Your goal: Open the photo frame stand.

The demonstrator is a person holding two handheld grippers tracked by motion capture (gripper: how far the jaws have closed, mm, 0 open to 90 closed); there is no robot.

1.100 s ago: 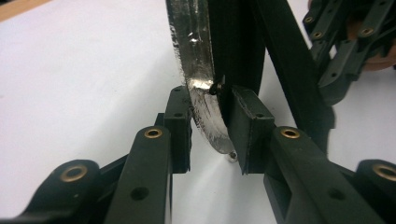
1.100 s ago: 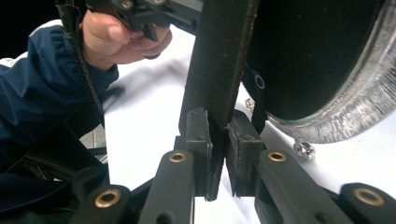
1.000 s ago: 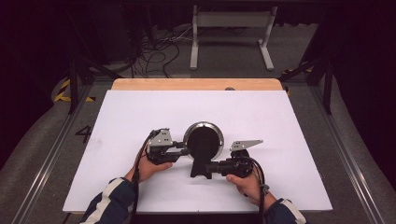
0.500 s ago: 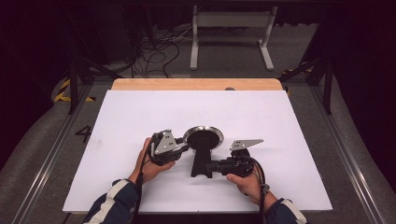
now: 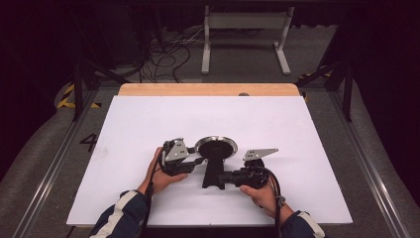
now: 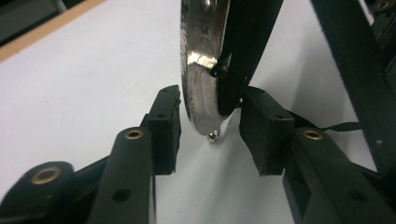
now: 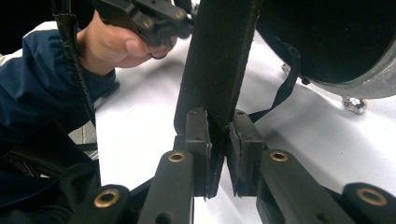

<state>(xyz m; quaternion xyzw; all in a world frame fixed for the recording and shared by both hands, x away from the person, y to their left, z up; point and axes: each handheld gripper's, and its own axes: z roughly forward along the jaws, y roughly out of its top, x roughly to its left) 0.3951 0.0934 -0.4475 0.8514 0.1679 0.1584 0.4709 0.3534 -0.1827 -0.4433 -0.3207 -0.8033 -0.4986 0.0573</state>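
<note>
Lying near the middle of the white tabletop (image 5: 148, 124), toward its near edge, is a round pan (image 5: 216, 147) with a shiny metal rim and a dark inside, its flat black handle (image 5: 213, 171) pointing toward the person. The right gripper (image 5: 225, 177), held in the right hand (image 5: 262, 196), comes in from the right and pinches that handle close to its near end; in the right gripper view both pads press on the handle's two faces, with the pan's rim and a small metal stud just beyond on the right. The left gripper (image 5: 194, 159), held in the left hand (image 5: 161, 178), sits just left of the pan at its near-left rim. In the left gripper view its jaws stand spread, the rim and the dark part beside it between them, the left pad clear of the metal and the right pad very close to the dark part; they have just been opening. A thin black strap (image 7: 282, 91) hangs from the pan beside the handle. Both sleeves are dark blue with pale stripes.
</note>
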